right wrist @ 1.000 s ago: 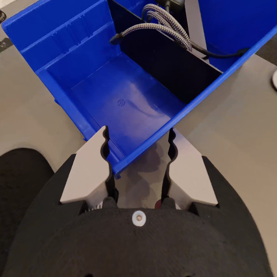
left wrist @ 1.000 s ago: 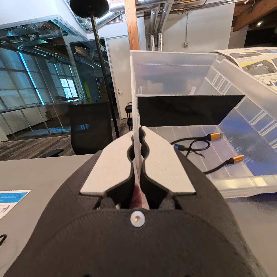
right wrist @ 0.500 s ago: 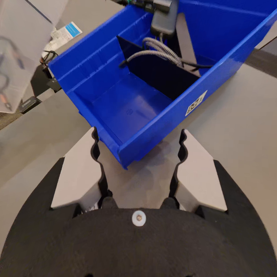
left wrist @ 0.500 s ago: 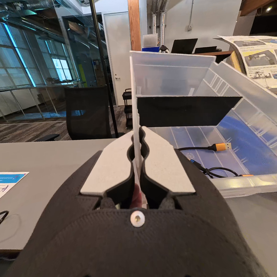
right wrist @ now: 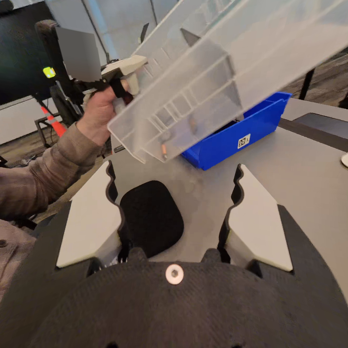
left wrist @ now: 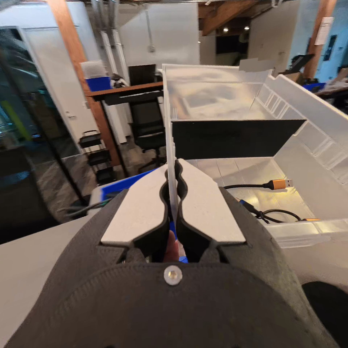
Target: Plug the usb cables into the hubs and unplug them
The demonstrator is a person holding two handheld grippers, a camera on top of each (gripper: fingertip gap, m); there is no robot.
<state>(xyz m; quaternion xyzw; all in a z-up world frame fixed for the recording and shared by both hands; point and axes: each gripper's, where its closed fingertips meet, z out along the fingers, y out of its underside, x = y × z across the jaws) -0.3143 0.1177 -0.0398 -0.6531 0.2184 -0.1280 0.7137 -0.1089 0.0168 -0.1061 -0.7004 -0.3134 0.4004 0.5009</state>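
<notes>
My left gripper is shut on the left side wall of a clear plastic bin and holds it up off the table, tilted. Inside the bin are a black divider and black USB cables with orange plugs. In the right wrist view the clear bin hangs tilted over a blue bin that stands on the grey table. The left gripper and a person's hand hold its far edge. My right gripper is open and empty above the table. No hub shows.
A black pad lies on the table between my right gripper's fingers. A white object sits at the table's right edge. An orange cone stands on the floor to the left. Office chairs and a desk stand behind. One gripper's finger ends stand about 25 cm off the other's.
My left gripper has lifted and swung the clear bin over the blue bin, and the cables inside slid. My right gripper has drawn back from the blue bin, tilted up and opened wider.
</notes>
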